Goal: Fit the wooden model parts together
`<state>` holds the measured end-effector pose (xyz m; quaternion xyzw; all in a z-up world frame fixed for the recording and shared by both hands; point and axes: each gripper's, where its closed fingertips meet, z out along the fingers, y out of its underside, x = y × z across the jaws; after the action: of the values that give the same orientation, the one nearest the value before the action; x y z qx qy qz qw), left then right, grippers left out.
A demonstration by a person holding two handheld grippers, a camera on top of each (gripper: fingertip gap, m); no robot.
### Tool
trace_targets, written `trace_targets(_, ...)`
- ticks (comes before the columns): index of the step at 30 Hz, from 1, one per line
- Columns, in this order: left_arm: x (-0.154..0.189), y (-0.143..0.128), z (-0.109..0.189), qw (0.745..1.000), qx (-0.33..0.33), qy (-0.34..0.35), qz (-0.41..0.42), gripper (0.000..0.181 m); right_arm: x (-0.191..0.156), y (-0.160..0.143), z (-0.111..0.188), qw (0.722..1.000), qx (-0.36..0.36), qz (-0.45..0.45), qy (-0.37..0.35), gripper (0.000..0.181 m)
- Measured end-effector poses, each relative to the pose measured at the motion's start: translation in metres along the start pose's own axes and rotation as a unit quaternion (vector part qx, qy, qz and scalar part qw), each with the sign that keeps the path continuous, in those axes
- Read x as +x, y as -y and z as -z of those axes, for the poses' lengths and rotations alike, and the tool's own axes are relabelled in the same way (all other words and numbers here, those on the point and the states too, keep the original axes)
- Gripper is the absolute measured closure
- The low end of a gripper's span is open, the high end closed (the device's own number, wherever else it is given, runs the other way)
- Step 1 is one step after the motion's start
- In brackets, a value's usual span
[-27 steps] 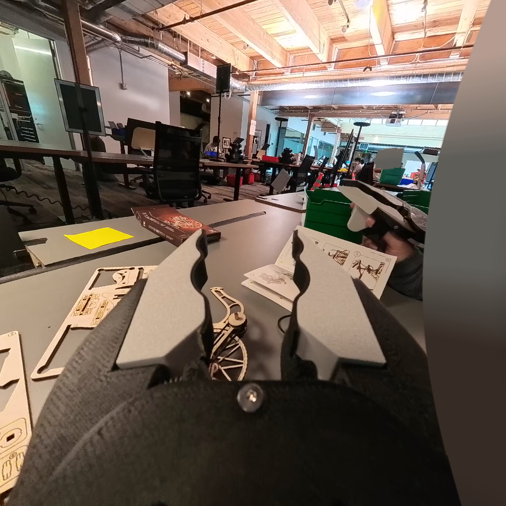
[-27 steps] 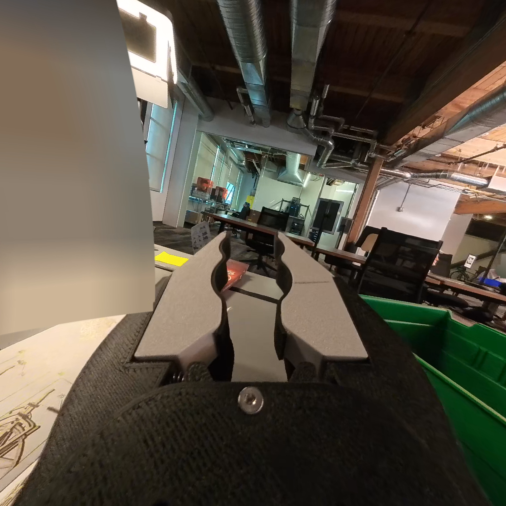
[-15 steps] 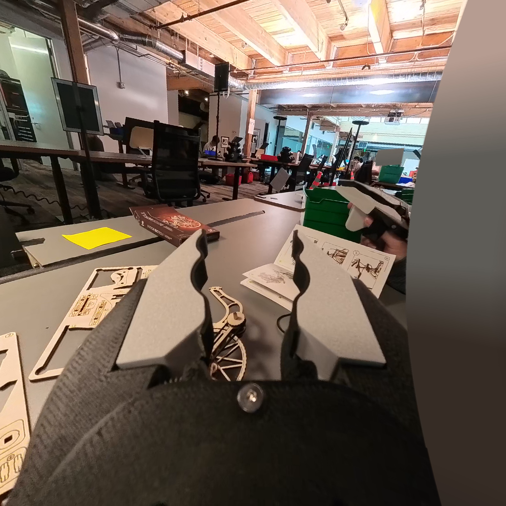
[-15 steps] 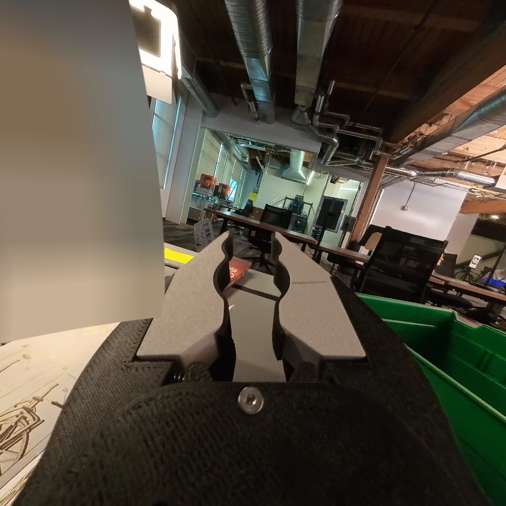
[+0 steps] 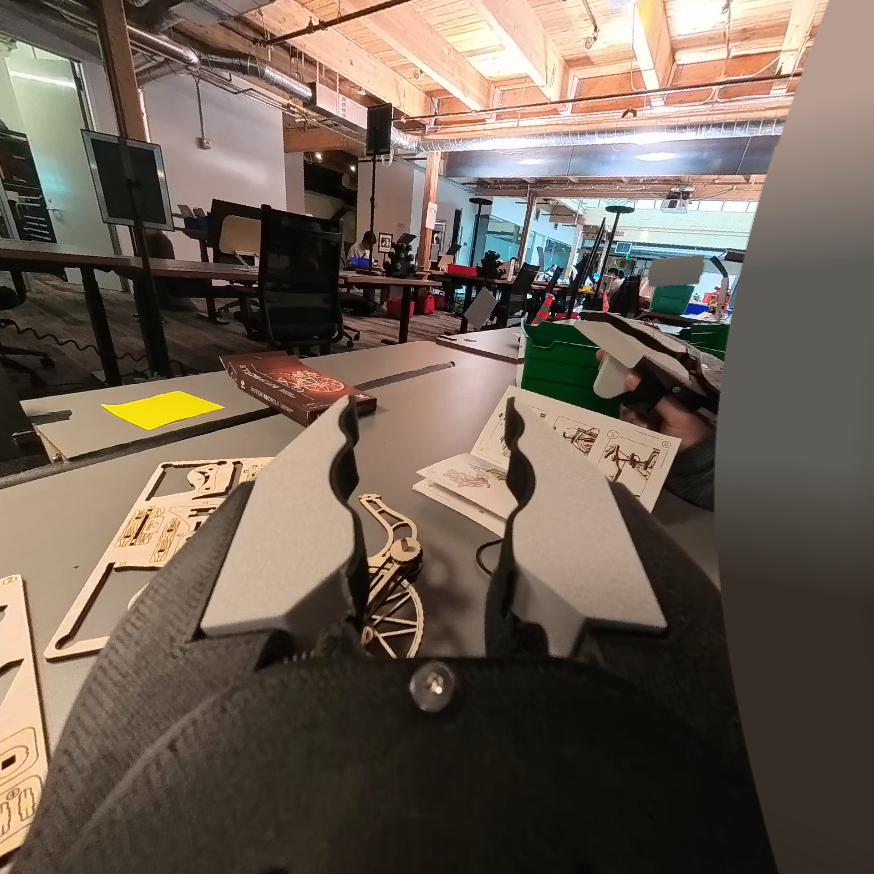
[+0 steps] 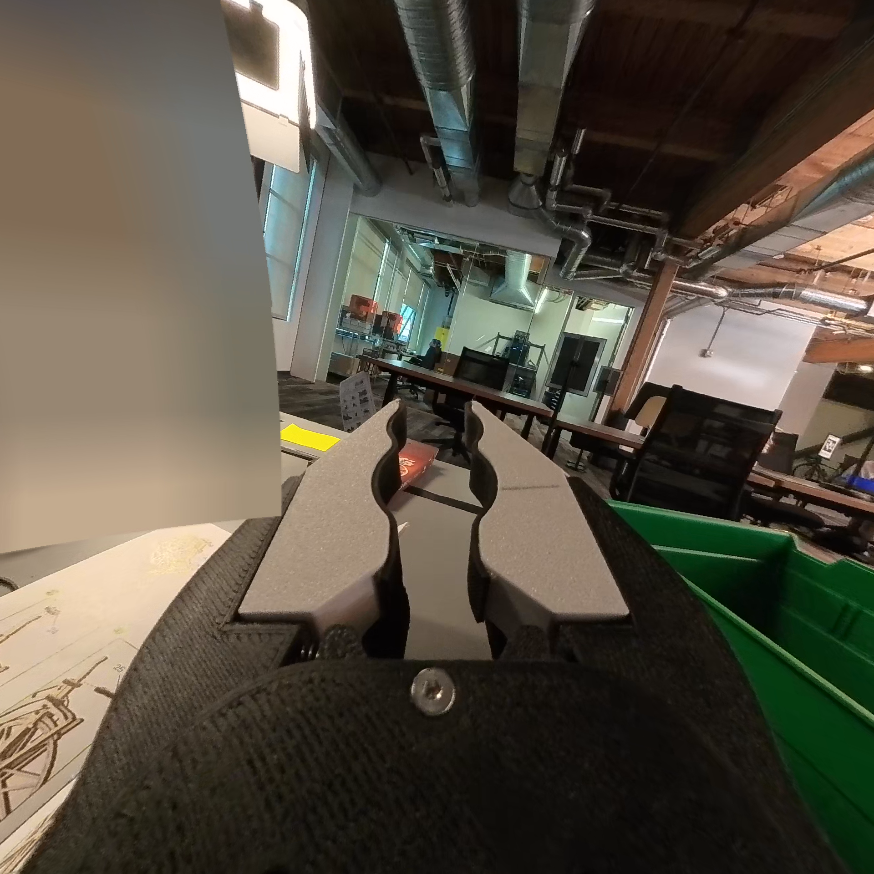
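Below open left gripper [image 5: 428, 411] — wooden bicycle model [image 5: 395, 567] flat, probably lengthwise; right gripper [image 6: 435, 411] empty, ajar.

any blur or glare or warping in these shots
Left wrist view: the fisheye lens bows the ceiling beams; the skylights blow out to white; the wooden wheel between the open left gripper fingers looks sharp. Right wrist view: dimmer and tilted up at dark ducts; the bright panel at top left glares; the right gripper is crisp.
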<state>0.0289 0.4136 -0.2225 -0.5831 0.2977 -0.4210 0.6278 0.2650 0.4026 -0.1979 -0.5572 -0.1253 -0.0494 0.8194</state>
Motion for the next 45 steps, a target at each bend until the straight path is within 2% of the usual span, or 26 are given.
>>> trace_targets(1,0.0,0.0001,0.0001,1.0,0.0,0.0,0.0,0.119,0.0,0.0001,0.0001,1.0,0.0,0.0,0.0,0.16)
trace_targets(45,-0.0009,-0.002,-0.0006,1.0,-0.005,0.0,0.004,0.119,-0.002,-0.0005,-0.0002,1.0,-0.002,0.003,0.005,0.161)
